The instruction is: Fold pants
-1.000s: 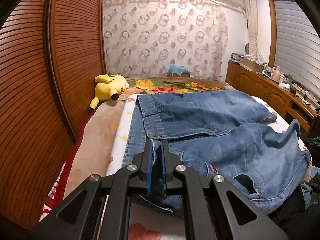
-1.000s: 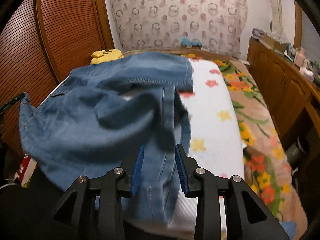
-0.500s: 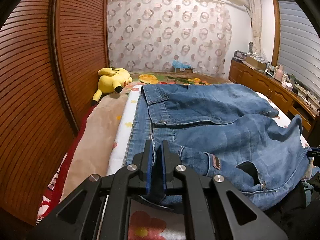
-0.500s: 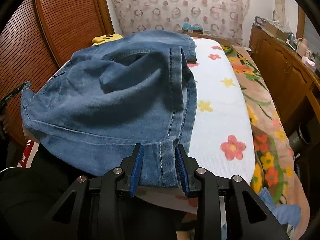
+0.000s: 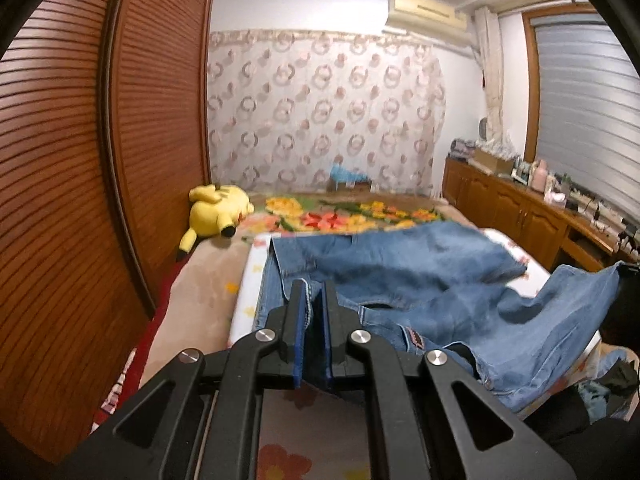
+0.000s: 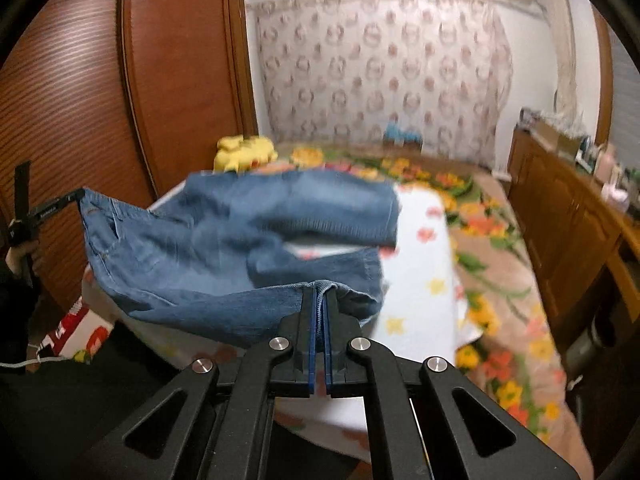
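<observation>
Both grippers, left gripper (image 5: pixel 314 300) and right gripper (image 6: pixel 319 300), pinch the near edge of the jeans (image 5: pixel 400 268), lifted above the bed (image 6: pixel 420 280). Judging by this, the fold is starting; next, carry that edge forward evenly over the far part.

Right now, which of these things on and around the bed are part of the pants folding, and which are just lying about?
Part of the job:
- jeans, partly lifted off the bed
- left gripper, shut on a denim edge
- right gripper, shut on a denim edge
- bed, the folding surface

Just lying about:
- yellow plush toy
- clutter on the wooden cabinet
- air conditioner
</observation>
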Motion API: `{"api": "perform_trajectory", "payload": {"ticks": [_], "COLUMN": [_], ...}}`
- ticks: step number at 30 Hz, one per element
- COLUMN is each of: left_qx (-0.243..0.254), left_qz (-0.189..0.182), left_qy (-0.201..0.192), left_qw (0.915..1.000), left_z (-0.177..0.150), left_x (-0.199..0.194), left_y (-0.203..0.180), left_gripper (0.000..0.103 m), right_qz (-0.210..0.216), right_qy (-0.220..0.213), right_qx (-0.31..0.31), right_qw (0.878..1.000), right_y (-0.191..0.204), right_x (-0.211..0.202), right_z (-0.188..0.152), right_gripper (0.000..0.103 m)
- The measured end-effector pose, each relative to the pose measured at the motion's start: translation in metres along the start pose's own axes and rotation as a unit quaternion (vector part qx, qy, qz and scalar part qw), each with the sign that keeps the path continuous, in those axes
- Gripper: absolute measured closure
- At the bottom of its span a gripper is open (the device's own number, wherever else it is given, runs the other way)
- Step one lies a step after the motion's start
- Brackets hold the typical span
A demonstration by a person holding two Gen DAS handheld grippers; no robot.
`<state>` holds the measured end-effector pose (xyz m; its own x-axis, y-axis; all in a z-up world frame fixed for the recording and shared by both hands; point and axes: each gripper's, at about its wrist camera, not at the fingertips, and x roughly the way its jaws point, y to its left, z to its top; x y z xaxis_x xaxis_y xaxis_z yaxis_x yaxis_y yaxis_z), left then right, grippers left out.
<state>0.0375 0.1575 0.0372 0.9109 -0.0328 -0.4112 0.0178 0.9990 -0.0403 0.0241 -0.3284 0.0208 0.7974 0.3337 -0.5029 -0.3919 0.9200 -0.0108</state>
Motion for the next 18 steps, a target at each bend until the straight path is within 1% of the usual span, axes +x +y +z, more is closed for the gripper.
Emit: {"api": "perform_trajectory", "payload": {"ticks": [6,10,12,18], "left_qx": [-0.004,0.004,0.008,0.01], "left_qz": [0.005,0.003,0.002,0.0], "left_qy": [-0.045,-0.072,-0.085,-0.123], "left_qw": [0.999,0.9974,0.9964,0.9924], "left_z": [0.031,0.053,0.064,0.087], "left_x": [-0.018,-0.03,-0.038,-0.066], "left_y": [0.001,-0.003,-0.004,-0.002], "left_gripper": [0.096,0.096,0.096,0.096], "right_qz": [-0.02,-0.032,-0.039,-0.053], "right_qy": [-0.056,-0.092,-0.109,-0.144], "right_qx": [-0.025,-0.037,-0.046,-0.066], "right_qw": [0.998,0.995,0.992,0.986], "right_y": [-0.002,-0.003,0.001,0.01], "right_x": [-0.032,-0.053,-0.065,-0.09], "right_z": [0.035,0.05,0.057,0.06], "right_gripper": [0.101,0.102,0.102,0.102]}}
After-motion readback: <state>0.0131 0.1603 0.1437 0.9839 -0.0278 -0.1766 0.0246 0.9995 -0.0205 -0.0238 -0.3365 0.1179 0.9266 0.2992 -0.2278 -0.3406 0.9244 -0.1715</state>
